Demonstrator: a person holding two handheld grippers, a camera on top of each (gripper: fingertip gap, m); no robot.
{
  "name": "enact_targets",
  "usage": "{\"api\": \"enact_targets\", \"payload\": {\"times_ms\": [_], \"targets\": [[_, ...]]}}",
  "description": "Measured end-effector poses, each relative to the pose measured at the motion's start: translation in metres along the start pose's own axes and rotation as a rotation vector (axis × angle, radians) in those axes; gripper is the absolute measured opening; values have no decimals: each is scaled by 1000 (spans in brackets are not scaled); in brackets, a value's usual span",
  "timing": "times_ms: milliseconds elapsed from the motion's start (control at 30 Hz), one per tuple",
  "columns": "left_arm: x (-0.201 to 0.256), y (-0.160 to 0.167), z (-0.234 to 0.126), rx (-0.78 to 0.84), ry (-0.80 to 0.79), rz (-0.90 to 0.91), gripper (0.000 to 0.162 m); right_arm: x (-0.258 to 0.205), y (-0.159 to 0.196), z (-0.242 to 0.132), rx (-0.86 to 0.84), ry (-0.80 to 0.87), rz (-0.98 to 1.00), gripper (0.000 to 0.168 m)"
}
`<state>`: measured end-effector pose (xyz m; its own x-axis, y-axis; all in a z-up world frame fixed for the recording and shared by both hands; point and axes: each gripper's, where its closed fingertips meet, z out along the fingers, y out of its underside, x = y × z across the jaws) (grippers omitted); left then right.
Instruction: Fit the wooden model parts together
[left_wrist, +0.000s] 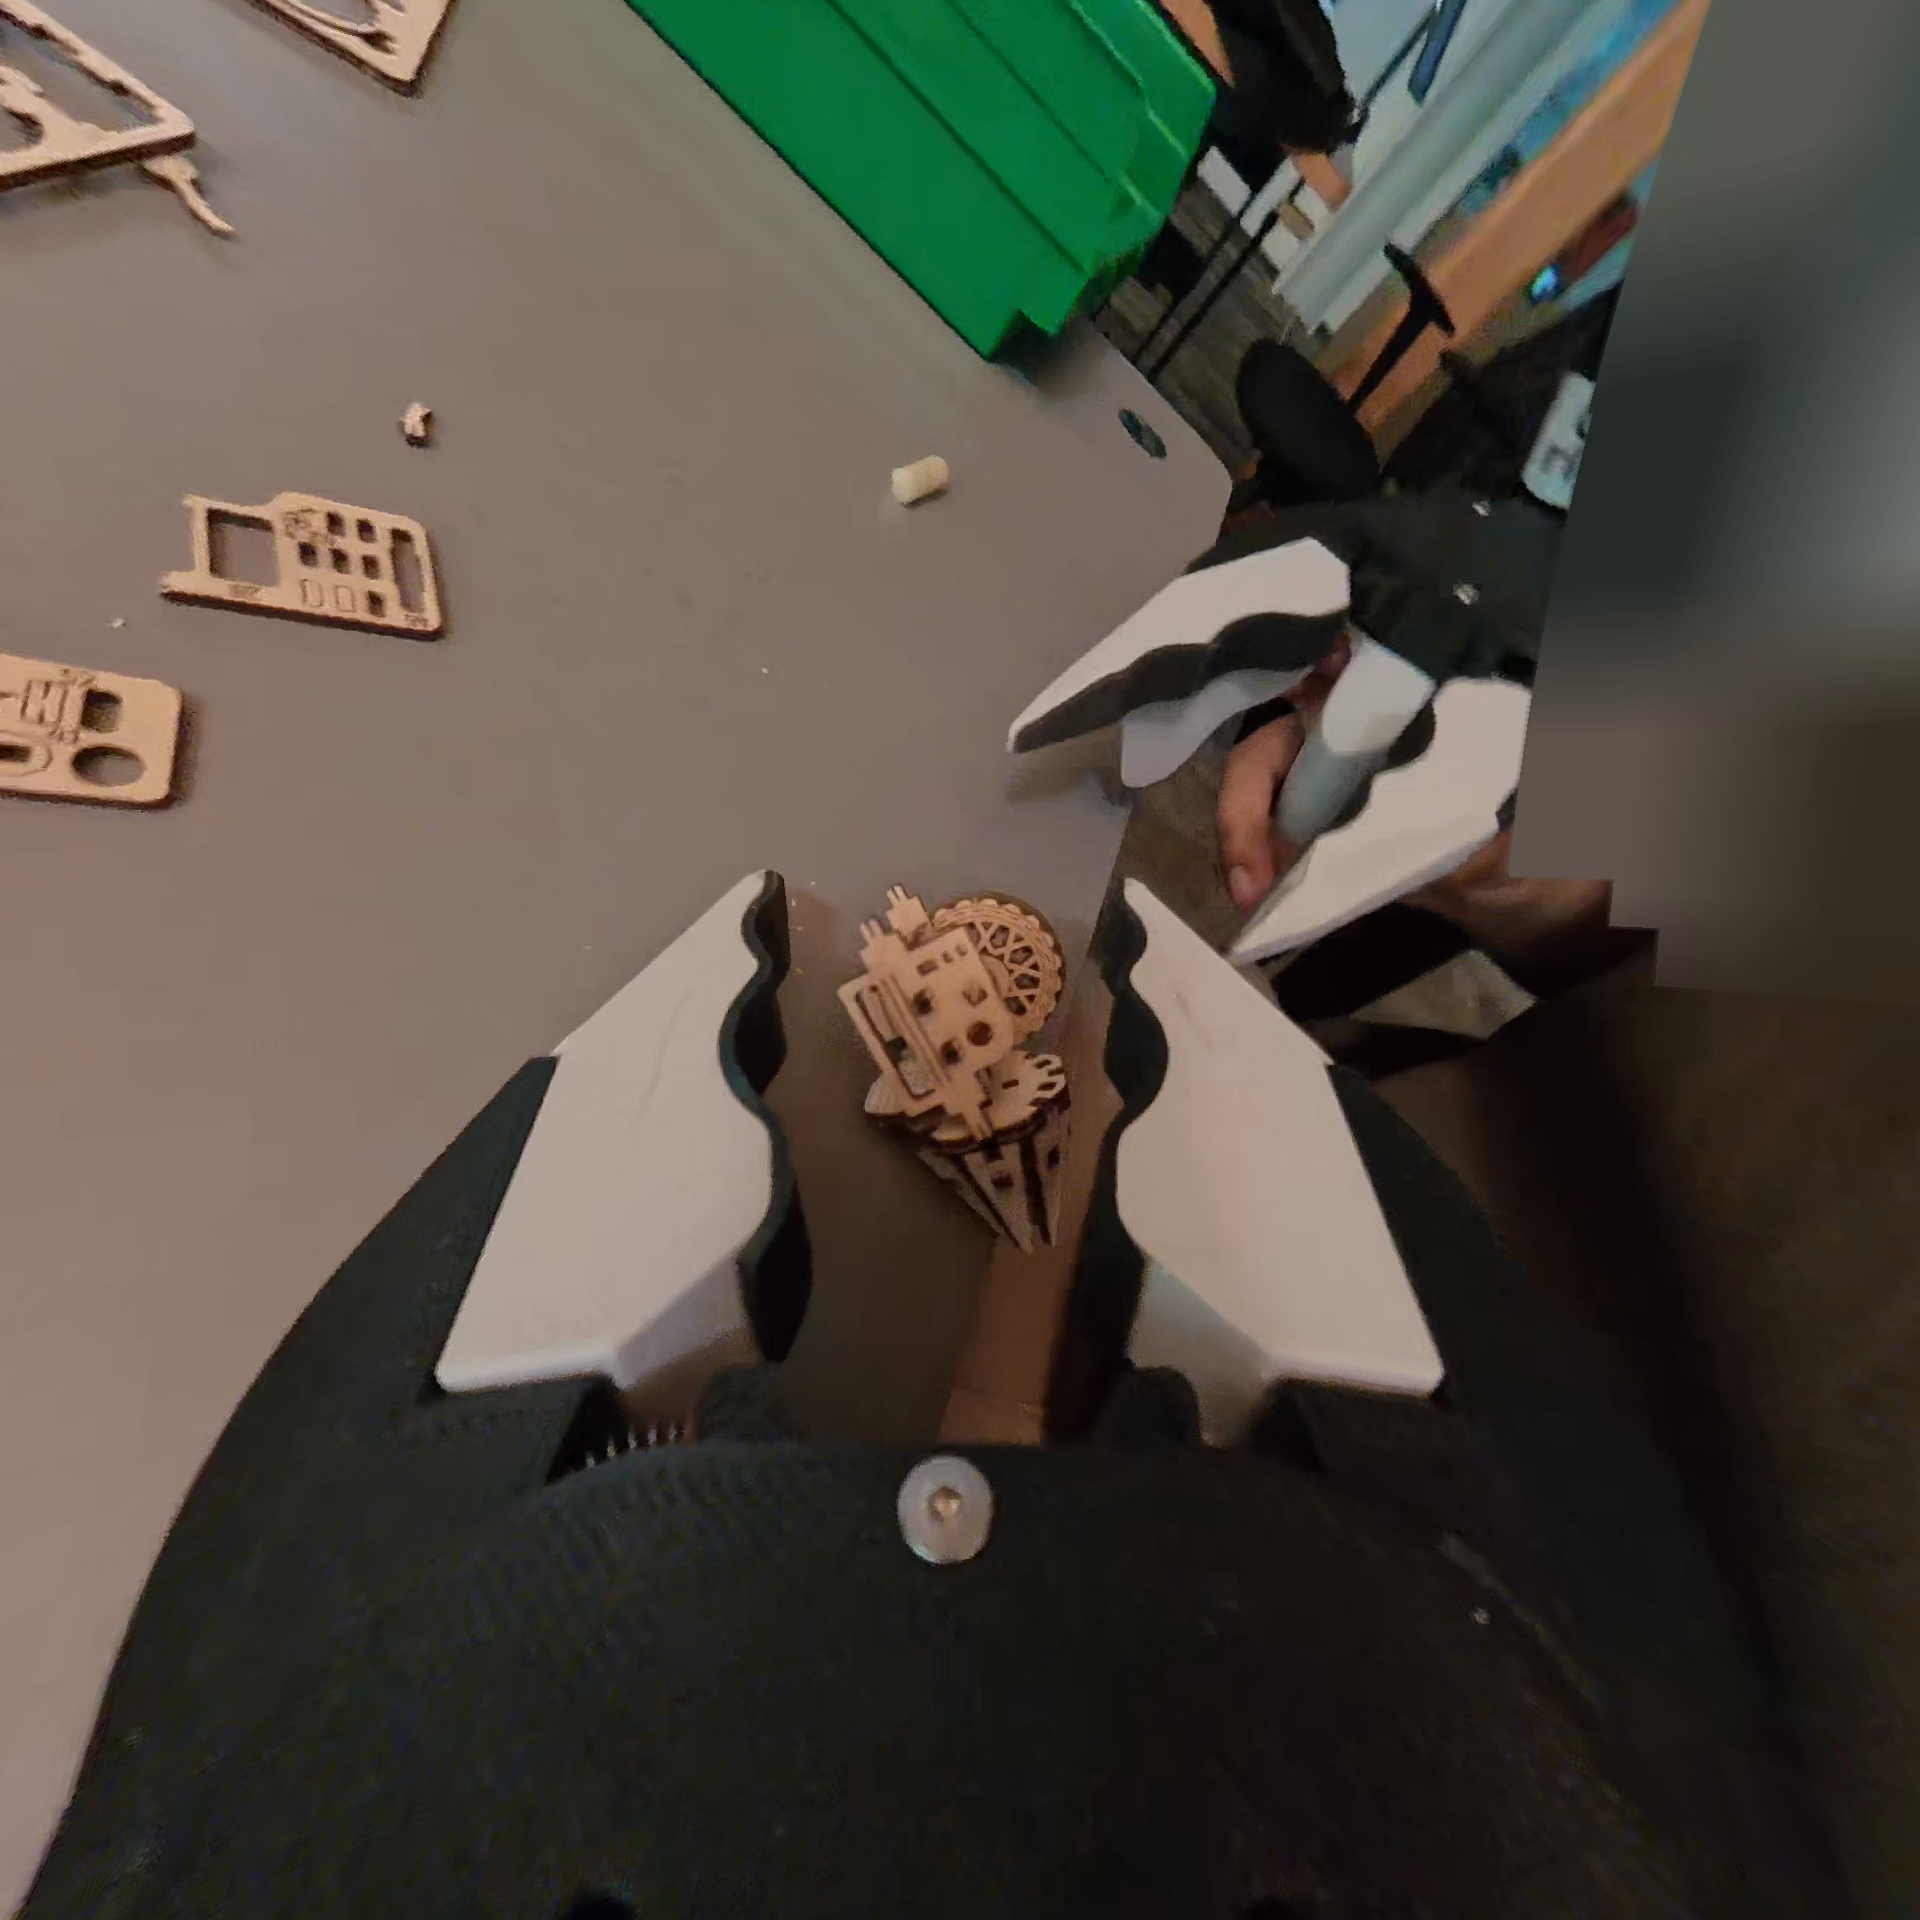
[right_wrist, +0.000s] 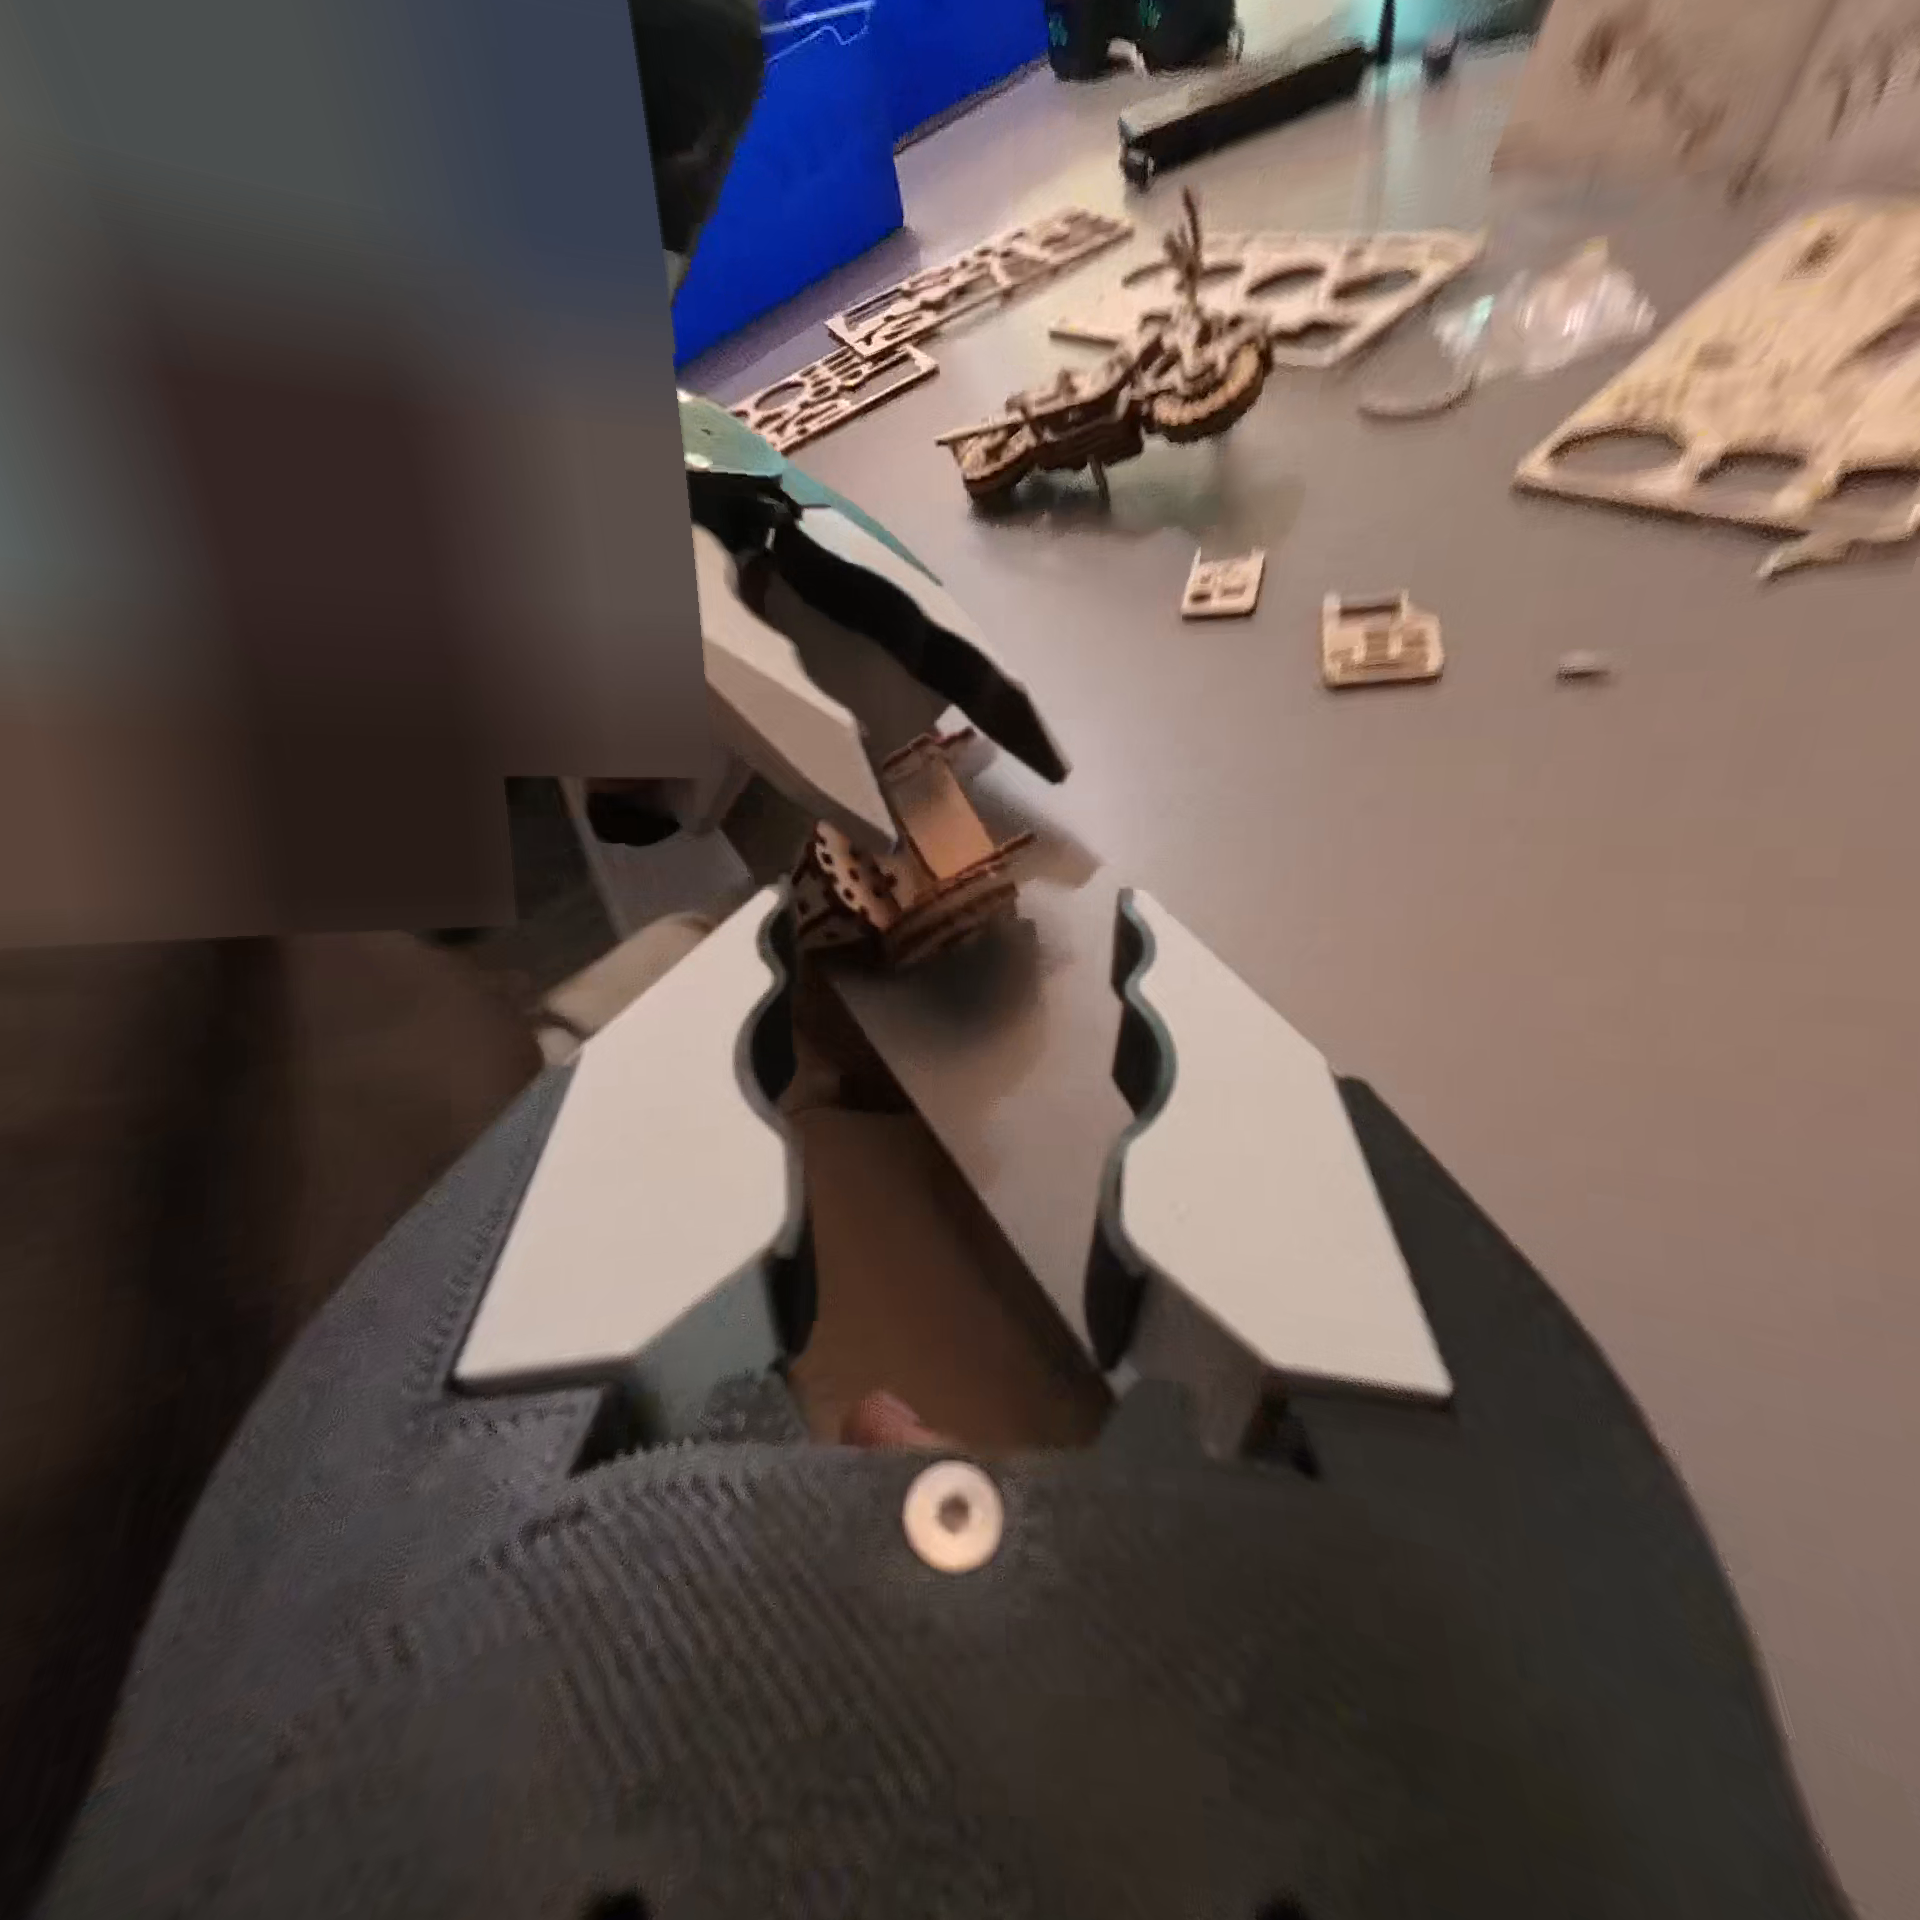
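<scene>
Fingers spread on both tools: the left gripper (left_wrist: 940, 925) straddles a small wooden sub-assembly (left_wrist: 961, 1049) without touching it, its jaws wide on either side, while the right gripper (right_wrist: 940, 935) hangs open and empty just beside it, near the table's edge. The sub-assembly, a cluster of laser-cut plates with a toothed wheel at one end and a tapered ribbed tail at the other, lies on the grey table (left_wrist: 582, 790) close to that edge.

It looks light, stiff and brittle: thin plywood tabs and gear teeth that would likely snap under a hard squeeze. The safer hold appears to be across the flat stacked plates in the middle, not on the wheel or the projecting tabs.

Further out on the table lie two small punched frames (left_wrist: 312, 566), a pale peg (left_wrist: 920, 480) and a wood crumb. The right wrist view, somewhat blurred, shows a larger part-built model (right_wrist: 1122, 426) standing well apart, with emptied cut-out sheets (right_wrist: 1714, 416) beyond it. A green box (left_wrist: 935, 166) sits at the far side.
</scene>
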<state>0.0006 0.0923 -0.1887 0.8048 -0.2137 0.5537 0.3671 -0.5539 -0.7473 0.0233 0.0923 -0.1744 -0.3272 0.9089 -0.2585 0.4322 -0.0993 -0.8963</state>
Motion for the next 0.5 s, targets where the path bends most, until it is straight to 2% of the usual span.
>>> {"api": "enact_targets", "payload": {"times_ms": [167,267,367,500], "targets": [[-4,-23,-20,116,88,-159,60,-14,2,10,-53,4,-240,71],[-10,-30,-37,163,54,-141,58,-23,5,16,-91,-8,-334,76],[-13,-17,-44,146,-7,-90,55,-26,12,26,-152,32,-461,74],[-5,10,-37,53,7,-48,52,-23,22,38,-245,87,-569,69]]}}
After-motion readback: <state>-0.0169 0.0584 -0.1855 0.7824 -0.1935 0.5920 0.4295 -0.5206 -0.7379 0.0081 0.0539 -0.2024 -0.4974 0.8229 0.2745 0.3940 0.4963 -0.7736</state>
